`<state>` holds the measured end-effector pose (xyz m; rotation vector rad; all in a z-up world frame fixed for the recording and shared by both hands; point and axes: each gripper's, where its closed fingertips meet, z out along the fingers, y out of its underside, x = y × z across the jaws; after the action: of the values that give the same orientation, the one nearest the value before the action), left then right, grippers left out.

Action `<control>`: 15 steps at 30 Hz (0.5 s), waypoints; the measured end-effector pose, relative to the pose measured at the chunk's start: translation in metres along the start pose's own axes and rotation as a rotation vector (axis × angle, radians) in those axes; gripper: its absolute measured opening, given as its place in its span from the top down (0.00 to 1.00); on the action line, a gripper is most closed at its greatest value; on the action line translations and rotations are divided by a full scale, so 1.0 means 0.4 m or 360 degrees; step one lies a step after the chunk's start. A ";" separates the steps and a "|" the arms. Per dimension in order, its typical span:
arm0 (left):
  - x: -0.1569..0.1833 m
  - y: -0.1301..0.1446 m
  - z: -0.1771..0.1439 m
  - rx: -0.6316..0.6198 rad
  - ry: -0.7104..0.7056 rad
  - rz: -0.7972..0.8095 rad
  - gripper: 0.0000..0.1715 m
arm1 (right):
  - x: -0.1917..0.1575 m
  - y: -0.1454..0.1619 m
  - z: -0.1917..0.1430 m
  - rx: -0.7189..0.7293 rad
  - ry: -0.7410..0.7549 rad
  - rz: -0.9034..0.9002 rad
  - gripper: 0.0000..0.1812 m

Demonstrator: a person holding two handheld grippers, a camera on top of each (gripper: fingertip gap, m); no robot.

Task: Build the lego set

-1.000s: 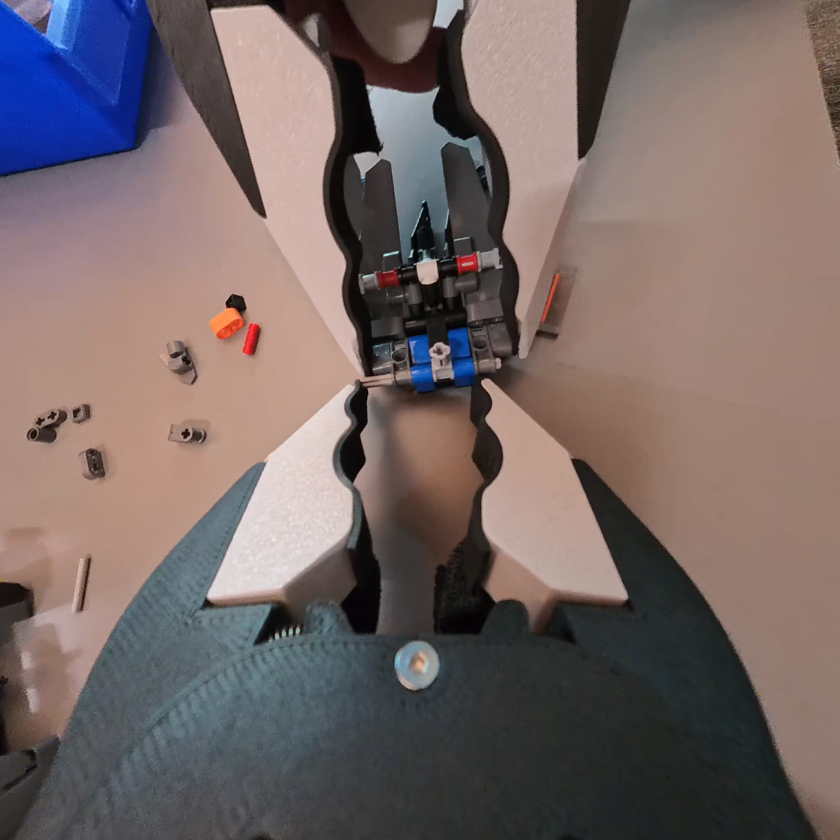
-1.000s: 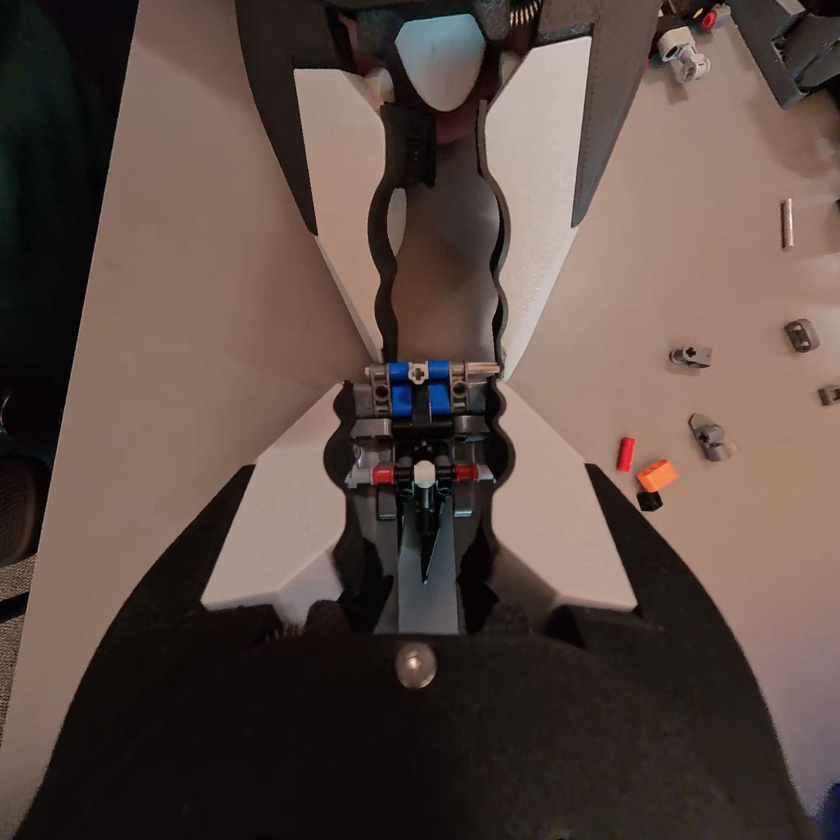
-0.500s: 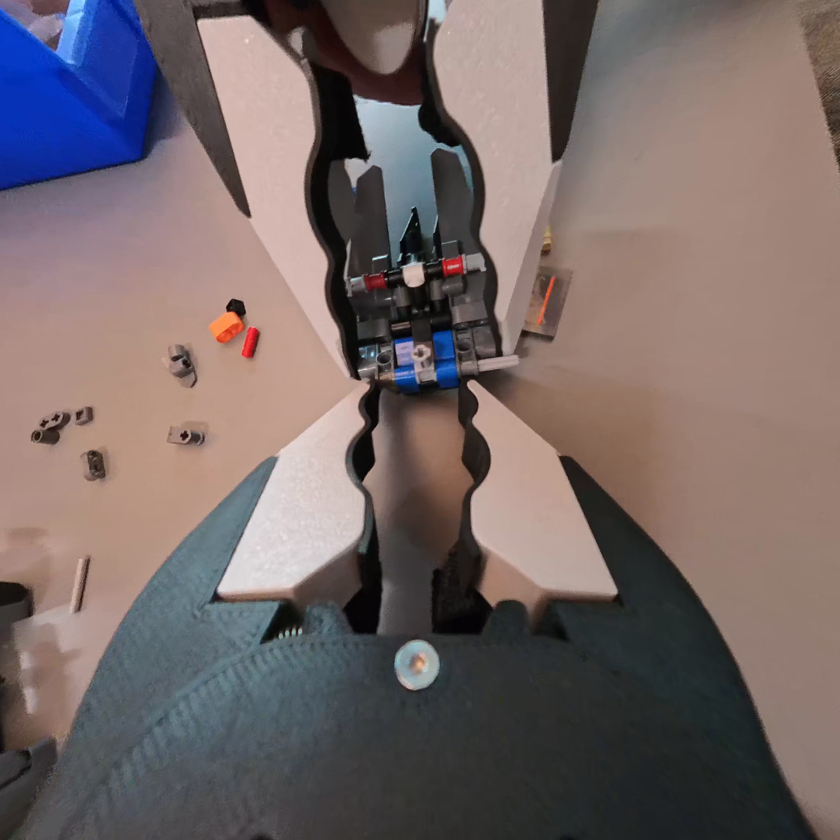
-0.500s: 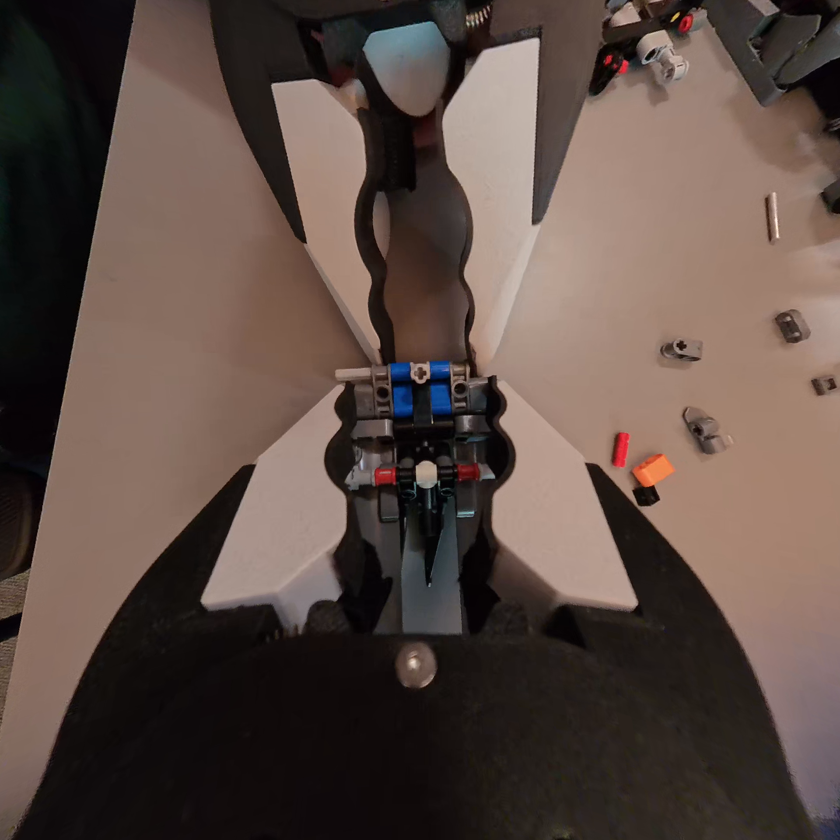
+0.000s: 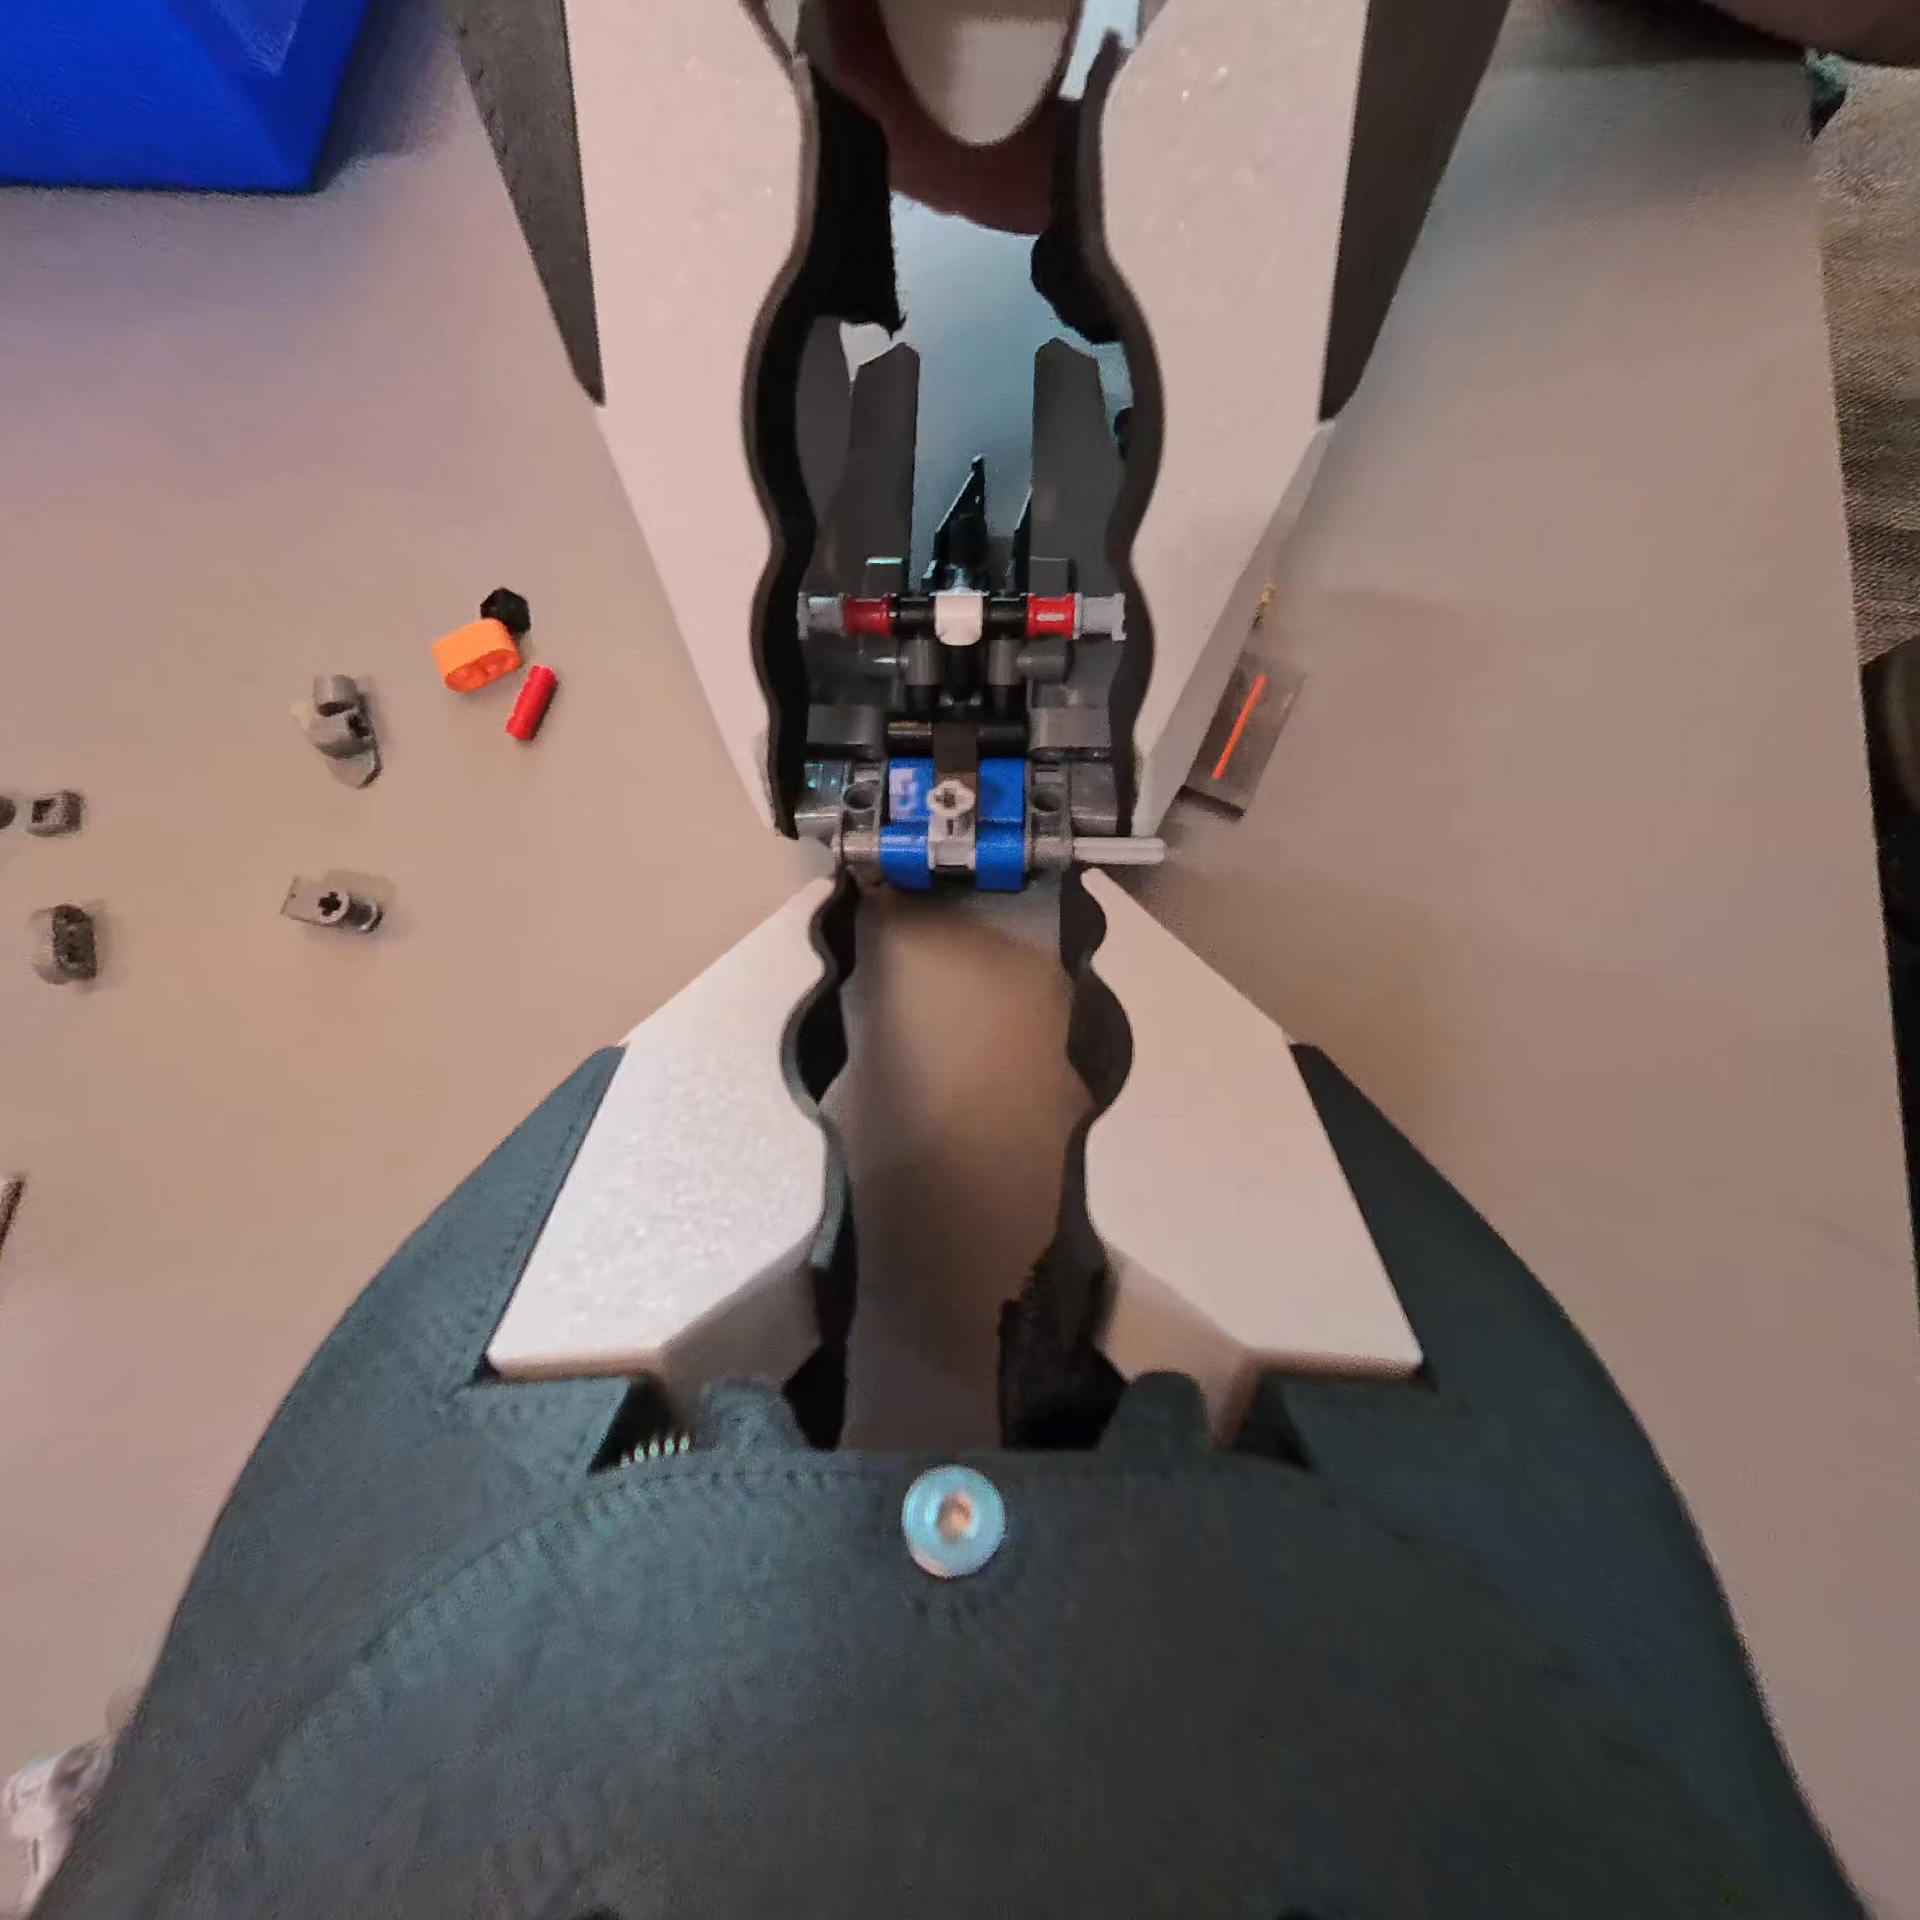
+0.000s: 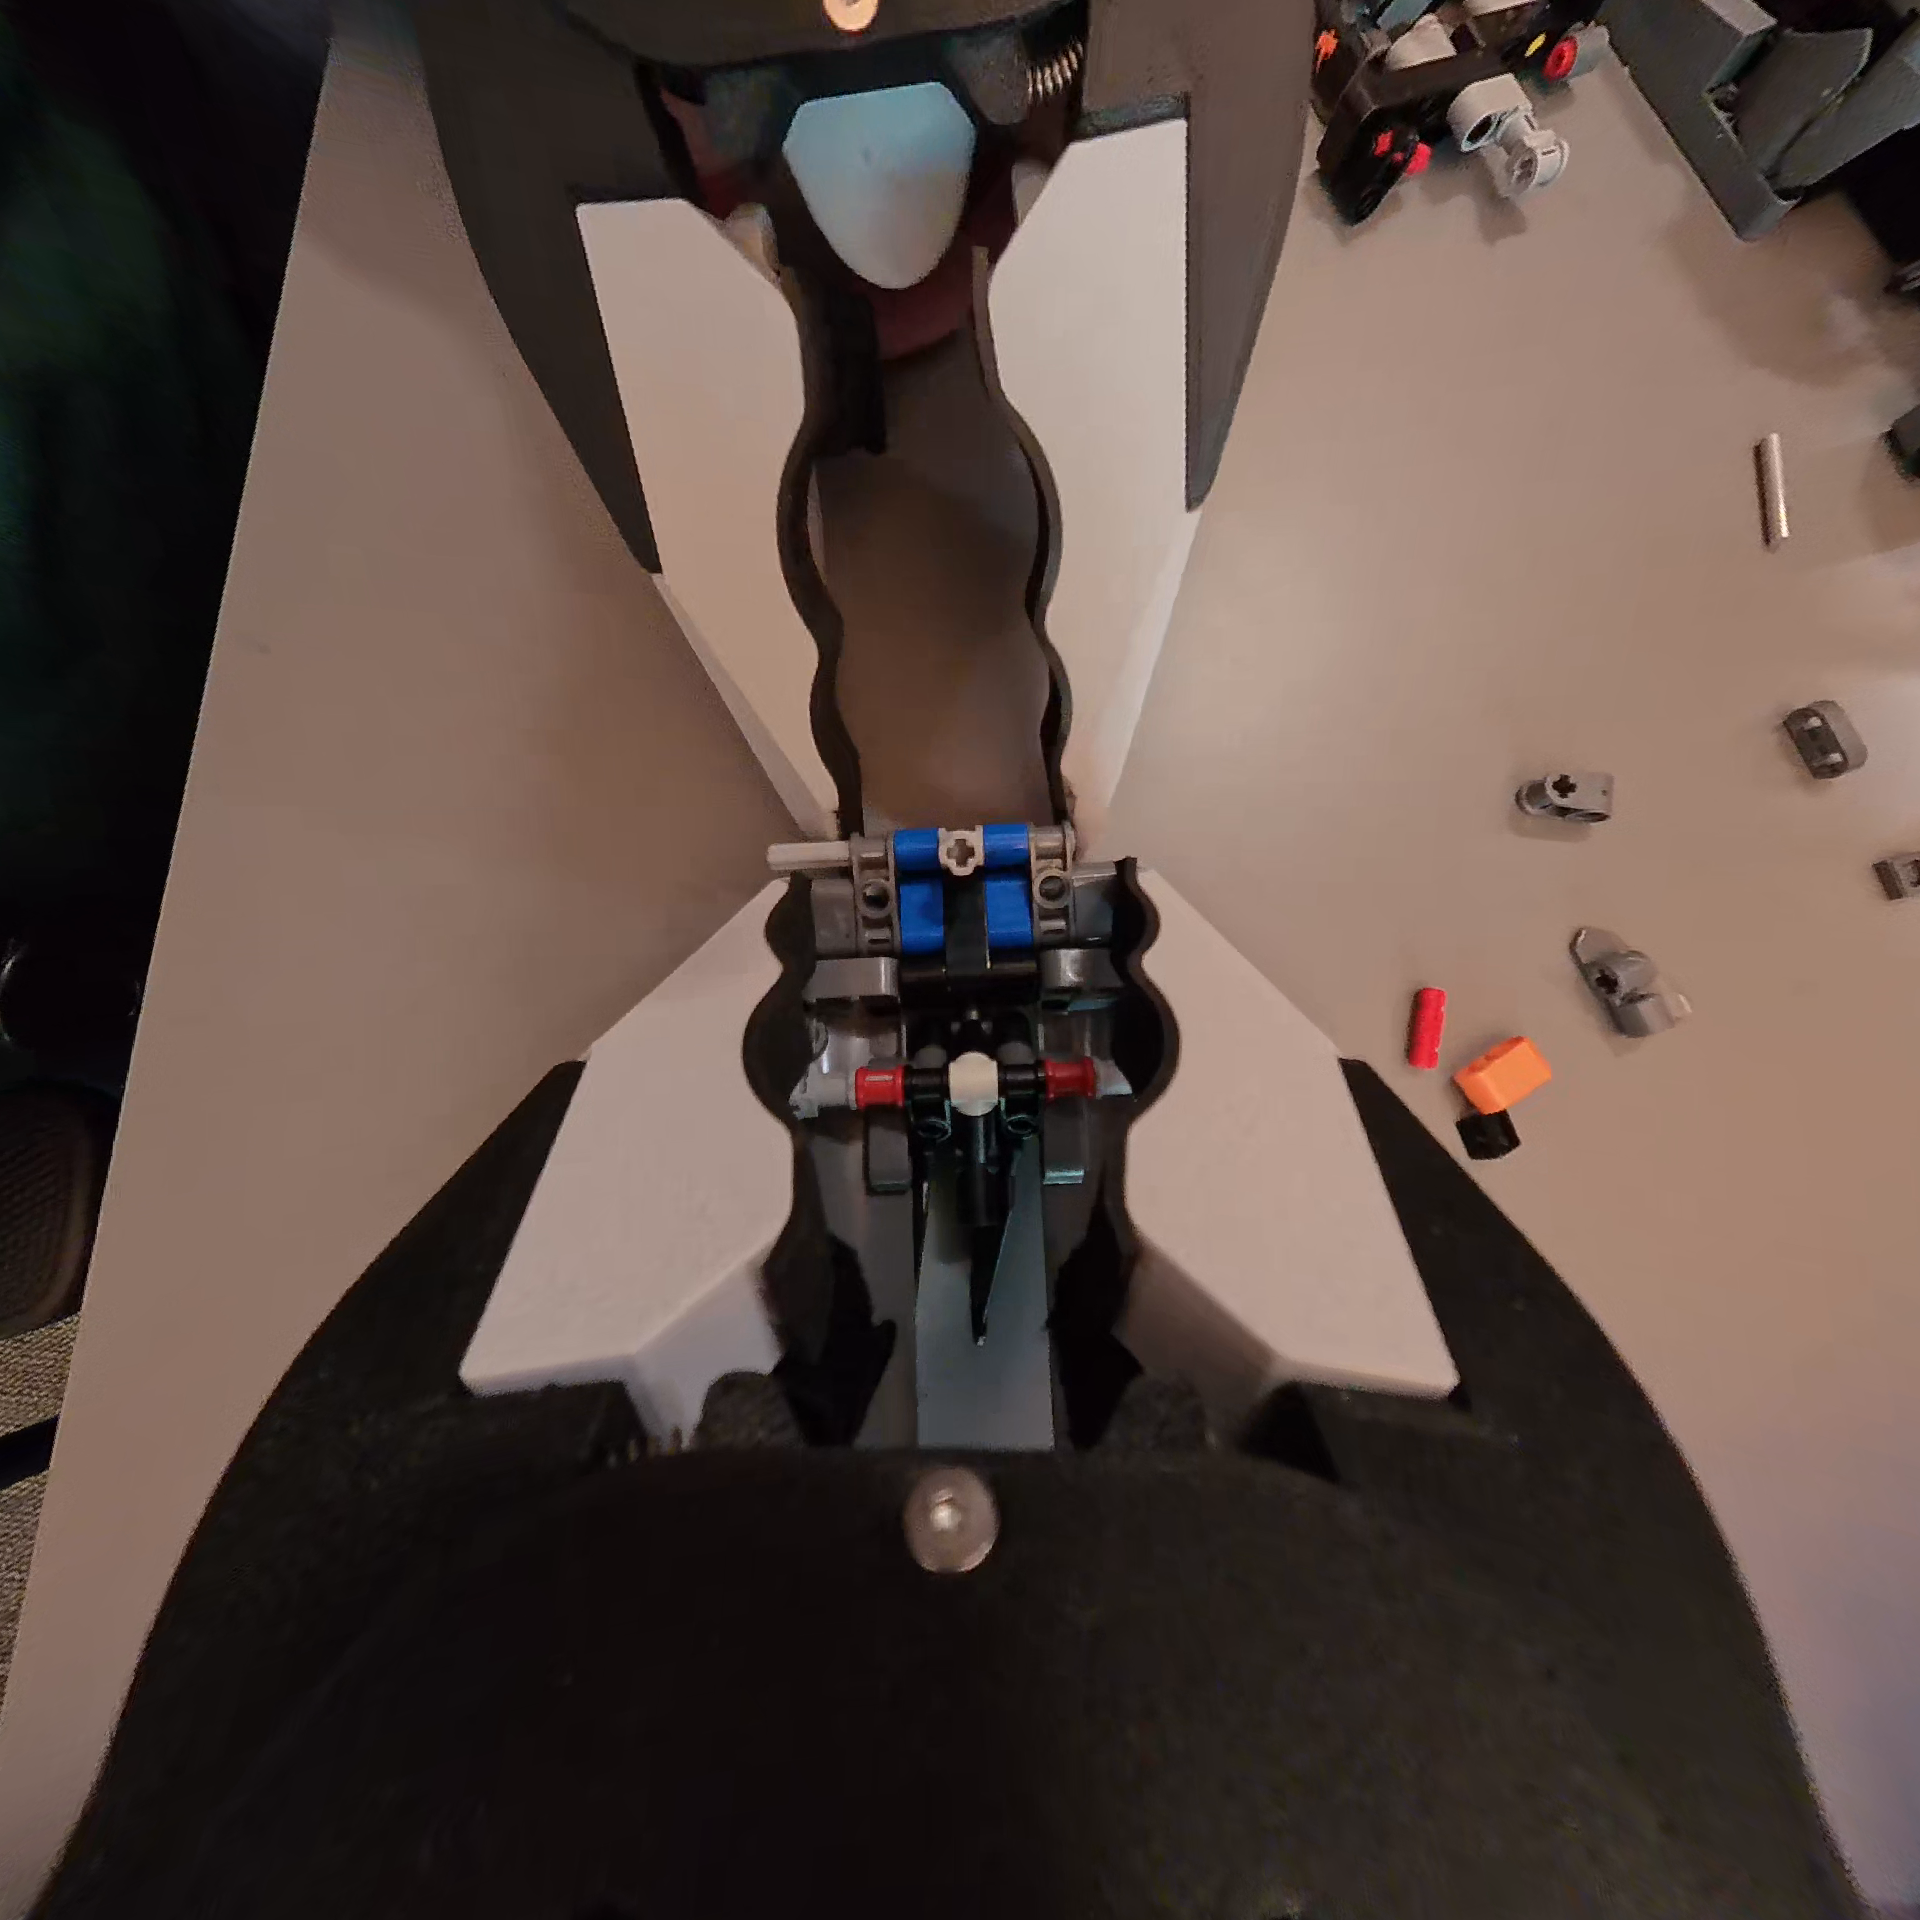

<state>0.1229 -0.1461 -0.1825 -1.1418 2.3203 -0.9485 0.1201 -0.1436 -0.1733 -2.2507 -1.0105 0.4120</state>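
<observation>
1. Lego assembly (image 6: 961, 997) sits clamped between the right gripper (image 6: 956, 935) fingers, its long axis along them, blue end pointing outward.
2. Left gripper (image 5: 961, 894), jaws apart, faces that blue end.
3. Loose pieces (image 5: 488, 655) lie on the table (image 5: 1507, 1039) beside them.

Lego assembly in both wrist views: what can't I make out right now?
- Lego assembly: its sides, hidden by the right gripper fingers in both views.
- Left gripper: whether it touches the blue end, unclear.
- Underside: faces away from both cameras.
- Black lego cluster: cut off by the top edge, right wrist view.
</observation>
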 end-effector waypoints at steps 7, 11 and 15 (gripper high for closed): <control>0.007 -0.016 -0.015 0.0084 -0.0017 -0.0020 0.59 | 0.000 0.000 0.000 0.0015 -0.0018 0.0008 0.69; 0.007 -0.024 -0.008 0.0104 -0.0026 -0.0021 0.61 | -0.001 0.000 0.000 0.0018 -0.0017 0.0008 0.69; 0.006 -0.023 -0.008 0.0101 -0.0023 -0.0025 0.62 | -0.001 0.000 0.000 0.0009 -0.0012 0.0001 0.69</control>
<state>0.1247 -0.1510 -0.1738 -1.1395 2.2561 -1.0091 0.1198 -0.1441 -0.1735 -2.2462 -1.0110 0.4233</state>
